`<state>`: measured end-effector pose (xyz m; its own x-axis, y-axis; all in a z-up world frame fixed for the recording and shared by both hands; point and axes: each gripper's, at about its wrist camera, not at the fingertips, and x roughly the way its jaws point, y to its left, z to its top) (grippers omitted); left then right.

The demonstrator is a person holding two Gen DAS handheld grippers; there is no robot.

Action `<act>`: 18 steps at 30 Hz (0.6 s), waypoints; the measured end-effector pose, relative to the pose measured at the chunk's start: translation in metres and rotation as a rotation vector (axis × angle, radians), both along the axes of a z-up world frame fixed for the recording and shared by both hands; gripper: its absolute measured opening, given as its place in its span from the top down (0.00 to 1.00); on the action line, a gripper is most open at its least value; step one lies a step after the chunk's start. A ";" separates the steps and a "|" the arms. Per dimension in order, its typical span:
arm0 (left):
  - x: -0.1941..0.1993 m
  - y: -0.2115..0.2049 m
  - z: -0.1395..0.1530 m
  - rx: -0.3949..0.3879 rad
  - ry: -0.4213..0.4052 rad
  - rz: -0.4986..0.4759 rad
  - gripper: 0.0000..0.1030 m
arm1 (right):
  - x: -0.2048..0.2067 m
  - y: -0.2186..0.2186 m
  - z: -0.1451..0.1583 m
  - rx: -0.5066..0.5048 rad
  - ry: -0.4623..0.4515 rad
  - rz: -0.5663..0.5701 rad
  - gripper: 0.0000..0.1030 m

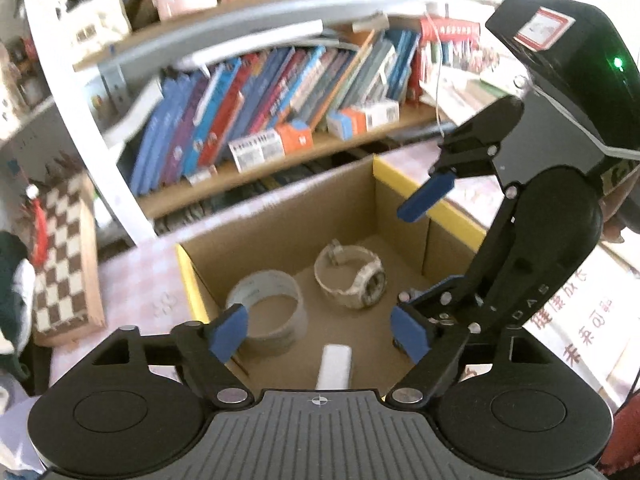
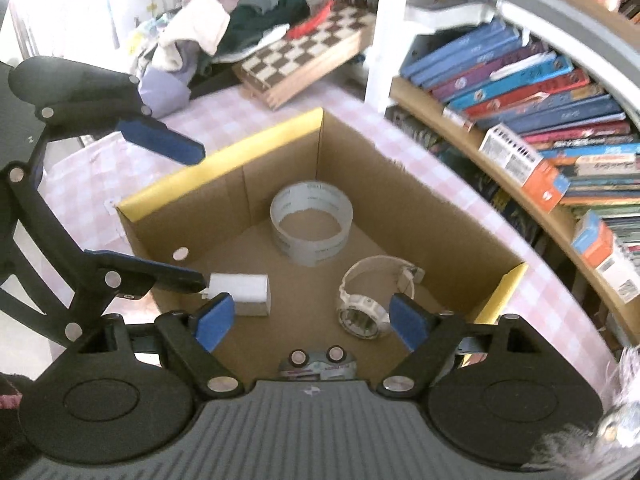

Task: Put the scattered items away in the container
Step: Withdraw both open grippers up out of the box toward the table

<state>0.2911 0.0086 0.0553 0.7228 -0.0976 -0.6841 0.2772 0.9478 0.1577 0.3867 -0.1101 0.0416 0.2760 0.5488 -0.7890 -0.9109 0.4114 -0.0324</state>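
Below both claws sits the cardboard box (image 2: 400, 200), open-topped with yellow-taped rim edges, on the pink-checked bench (image 2: 224, 120). Left claw (image 1: 320, 330): blue pads spread wide, nothing between them. Right claw (image 2: 310, 322): also spread wide and empty. Each claw shows in the other's view, hovering over the box at opposite sides.

Contents on the box floor:
- tape roll (image 2: 312, 222), lying flat, ahead of the right claw and towards the far corner.
- white wristwatch (image 2: 370, 296), just ahead of the right claw's right pad, strap looped.
- white charger block (image 2: 242, 294), close to the right claw's left pad, near the box wall.
- small flat item (image 2: 318, 364) with two round metal spots at the very near edge of the right view; partly hidden by the claw body, cannot identify it.

Judgement: task looks nearly or fully done. No loose items show on the visible bench around the box; parts of the bench lie out of view, so cannot confirm.

Surroundings: bookshelf (image 1: 248, 120) with leaning books and small cartons just beyond the box; folded chessboard (image 2: 304, 60) and a pile of clothes (image 2: 224, 28) well apart on the far bench. Nothing blocks the box opening except the two claws themselves, which are close enough to foul each other.
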 end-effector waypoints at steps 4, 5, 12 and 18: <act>-0.016 0.001 0.010 -0.006 -0.057 -0.004 0.12 | -0.015 -0.008 0.011 0.038 -0.022 -0.036 0.15; -0.021 0.002 0.012 -0.010 -0.067 -0.004 0.11 | -0.018 -0.010 0.013 0.048 -0.023 -0.046 0.15; -0.059 0.007 0.015 -0.018 -0.109 -0.014 0.07 | -0.058 -0.021 0.030 0.107 -0.108 -0.128 0.11; -0.095 0.017 0.017 -0.035 -0.145 -0.002 0.06 | -0.093 -0.031 0.044 0.173 -0.165 -0.217 0.11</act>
